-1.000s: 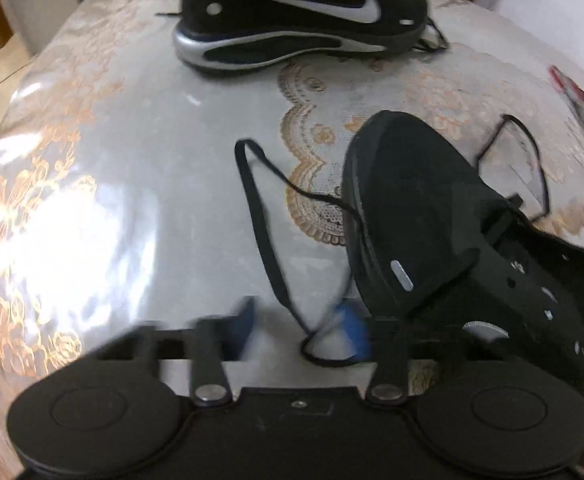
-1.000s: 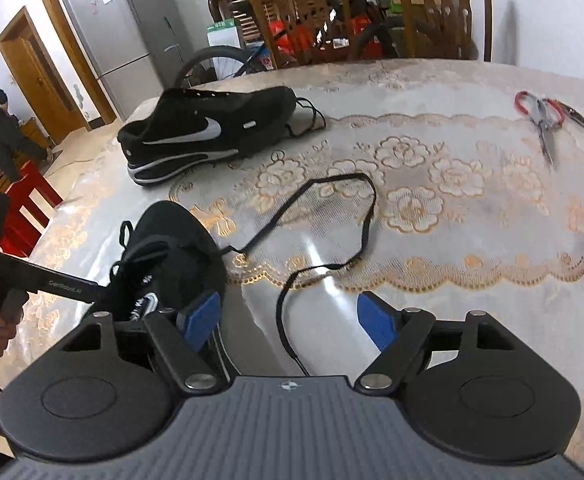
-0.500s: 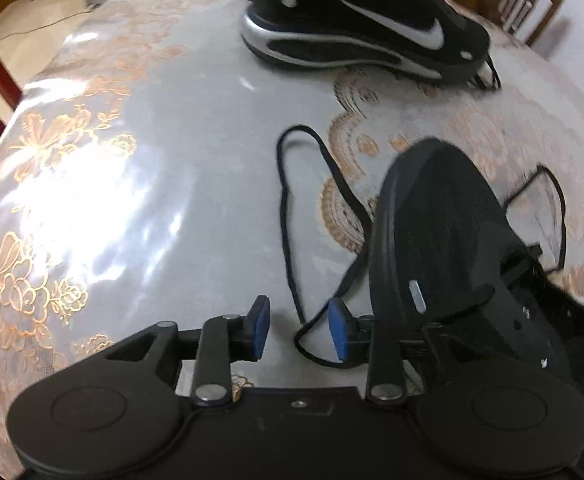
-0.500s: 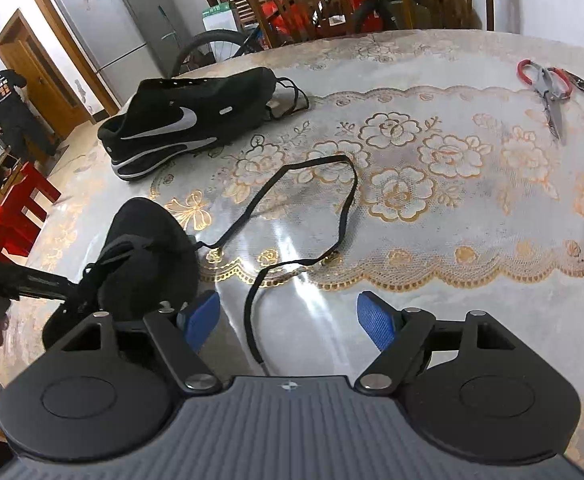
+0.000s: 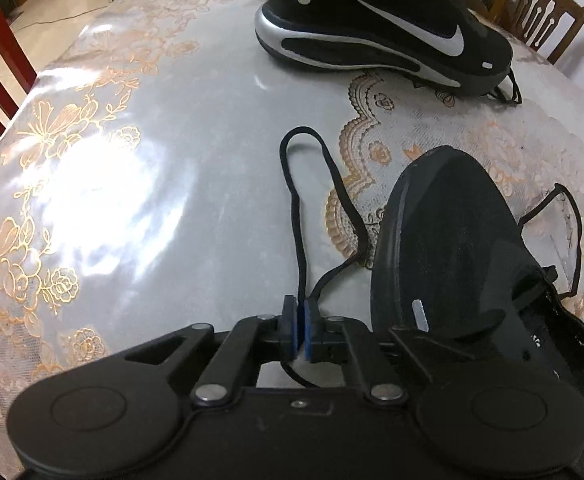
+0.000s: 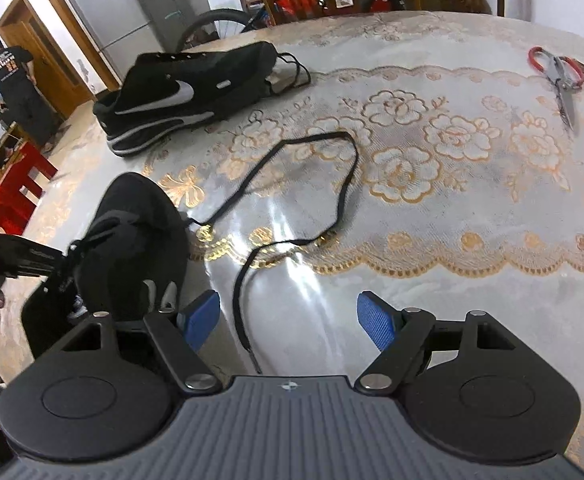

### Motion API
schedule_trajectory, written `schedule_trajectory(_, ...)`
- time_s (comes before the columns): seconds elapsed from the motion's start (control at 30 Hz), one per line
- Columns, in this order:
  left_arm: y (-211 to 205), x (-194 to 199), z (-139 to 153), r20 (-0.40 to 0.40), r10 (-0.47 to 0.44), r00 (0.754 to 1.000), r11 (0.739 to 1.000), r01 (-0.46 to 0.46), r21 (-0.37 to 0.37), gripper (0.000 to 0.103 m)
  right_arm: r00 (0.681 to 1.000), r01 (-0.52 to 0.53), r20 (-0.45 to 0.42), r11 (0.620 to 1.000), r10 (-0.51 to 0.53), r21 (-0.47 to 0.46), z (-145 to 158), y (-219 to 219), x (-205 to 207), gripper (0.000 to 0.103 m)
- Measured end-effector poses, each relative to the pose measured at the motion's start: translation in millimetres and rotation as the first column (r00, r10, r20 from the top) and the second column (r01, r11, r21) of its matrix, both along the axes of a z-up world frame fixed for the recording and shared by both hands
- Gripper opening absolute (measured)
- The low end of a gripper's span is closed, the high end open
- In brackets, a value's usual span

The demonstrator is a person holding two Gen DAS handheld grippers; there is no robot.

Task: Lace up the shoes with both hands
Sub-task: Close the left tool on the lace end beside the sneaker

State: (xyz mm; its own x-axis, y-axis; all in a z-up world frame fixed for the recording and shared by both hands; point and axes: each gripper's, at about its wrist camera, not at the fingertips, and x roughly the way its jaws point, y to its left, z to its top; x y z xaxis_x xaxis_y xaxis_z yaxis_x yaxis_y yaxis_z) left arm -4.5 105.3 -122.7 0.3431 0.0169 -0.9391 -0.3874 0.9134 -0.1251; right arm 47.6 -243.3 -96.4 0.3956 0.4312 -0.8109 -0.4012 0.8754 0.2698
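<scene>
The near black sneaker [image 5: 448, 240] rests on the table [image 5: 139, 184], its flat black shoelace [image 6: 344, 184] trailing loose on both sides. Left tongs [image 5: 299, 332] are clamped on one lace strand; right tongs [image 6: 287, 320] stand apart over the other end. The lace is limp and light, best gripped near its stiff tip.

Shoes: two, a near one [image 5: 448, 240] and a far one [image 5: 384, 28]
Loose lace ends: two [image 5: 304, 216] [image 6: 332, 184]
Grippers: two [image 5: 298, 328] [image 6: 287, 320]
Scissors: one [image 6: 560, 76]
Tables: one [image 6: 452, 280]
</scene>
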Motion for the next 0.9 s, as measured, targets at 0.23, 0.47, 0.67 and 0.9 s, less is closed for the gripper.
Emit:
schedule_trajectory(0.23, 11.4, -7.8, 25.3, 0.055, 0.029, 0.998, 0.997, -0.025, -0.066, 0.002, 0.999, 0.035, -0.016, 0.999, -0.035, -0.033, -4.1, -15.6, -3.2, 0.078)
schedule_trajectory(0.47, 17.2, -16.6, 60.0, 0.105, -0.001, 0.994, 0.999, 0.005, -0.036, 0.003, 0.999, 0.026, -0.029, 0.999, -0.027, -0.033, -8.3, -7.8, -5.8, 0.078)
schedule_trajectory(0.67, 25.6, -33.8, 66.2, 0.114, 0.066, 0.991, 0.996, -0.059, -0.063, 0.003, 0.999, -0.036, 0.001, 0.997, 0.036, -0.062, -4.9, 8.2, -11.9, 0.078)
schedule_trajectory(0.9, 52.8, -39.0, 47.1, 0.076, 0.159, 0.984, 0.98, -0.148, -0.134, 0.005, 0.999, -0.047, -0.021, 0.997, 0.046, -0.062, -11.9, 14.7, -14.3, 0.079)
